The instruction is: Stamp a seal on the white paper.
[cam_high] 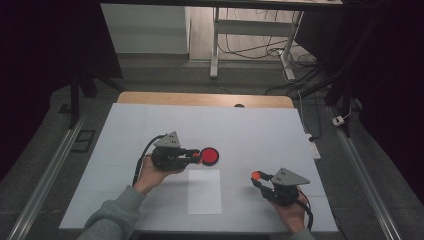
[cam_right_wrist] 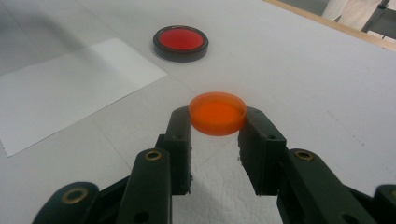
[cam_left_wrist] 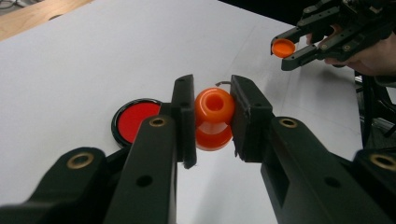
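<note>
So the person has a gripper in each hand and both are busy. The left gripper is clamped tight on a small orange bottle, open mouth facing the camera, no cap on it. It's held just above the white table, right next to a round black dish with a red middle that just sits there on the table.

The right gripper is pinched on the orange cap, hollow side up, held a bit off the table and well apart from the bottle, over on the right side. There's also a plain white sheet of paper lying between the two hands.

My guess: the bottle is opened and the cap is off, so that bit's done. What's left looks like either doing something with the red dish or bringing the cap back over and closing the bottle. Can't tell which from here.
</note>
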